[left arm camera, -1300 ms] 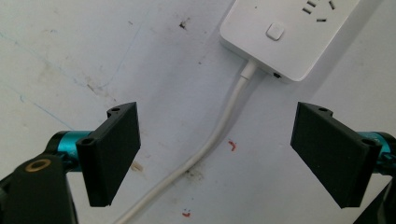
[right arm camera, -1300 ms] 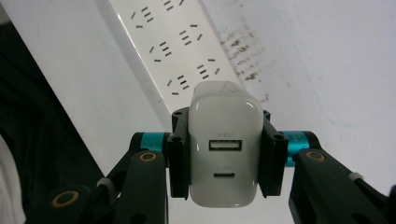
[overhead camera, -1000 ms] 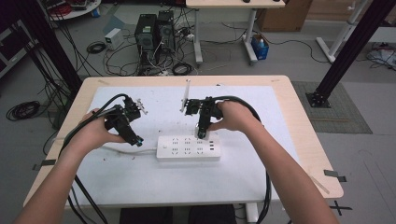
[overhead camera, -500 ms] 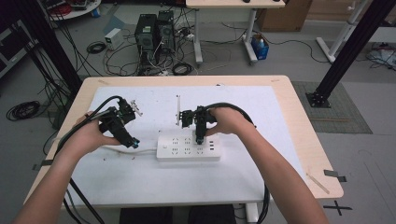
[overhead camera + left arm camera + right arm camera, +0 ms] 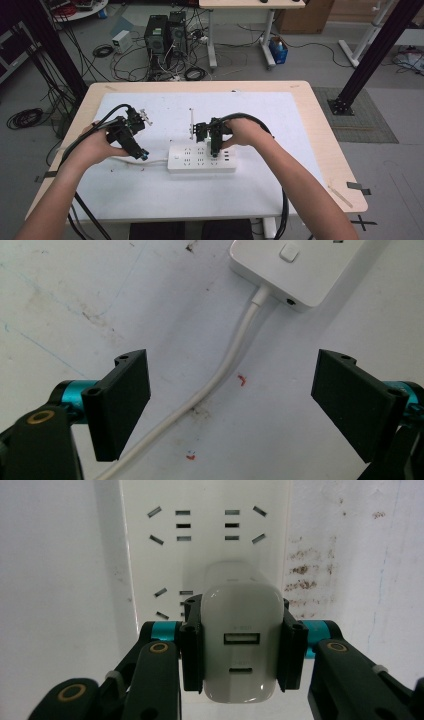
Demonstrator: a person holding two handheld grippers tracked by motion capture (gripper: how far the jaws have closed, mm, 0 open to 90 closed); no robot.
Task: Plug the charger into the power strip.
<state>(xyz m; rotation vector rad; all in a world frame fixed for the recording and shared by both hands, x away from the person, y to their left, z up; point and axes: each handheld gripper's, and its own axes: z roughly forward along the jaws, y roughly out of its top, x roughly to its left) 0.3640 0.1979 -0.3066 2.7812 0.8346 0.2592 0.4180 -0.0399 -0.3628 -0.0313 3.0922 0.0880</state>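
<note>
A white power strip [image 5: 201, 158] lies on the white mat in the middle of the table, its white cord [image 5: 220, 375] trailing off its left end. My right gripper [image 5: 242, 647] is shut on a white USB charger [image 5: 241, 645], whose USB ports face the camera, and holds it over the sockets of the strip [image 5: 205, 540]. In the high view that gripper [image 5: 215, 150] points down at the strip's right half. My left gripper [image 5: 232, 400] stands open low over the cord, just left of the strip's switch end [image 5: 295, 265]; the high view shows it [image 5: 141, 153] beside the strip.
A thin pale stick [image 5: 191, 122] lies on the mat behind the strip. Black cables trail from both grippers off the table's front. The wooden table [image 5: 320, 130] edge rings the mat; computers and cable tangles sit on the floor beyond.
My right gripper has come forward and down from behind the strip, bringing the charger over its right half. The left gripper has dropped slightly toward the cord.
</note>
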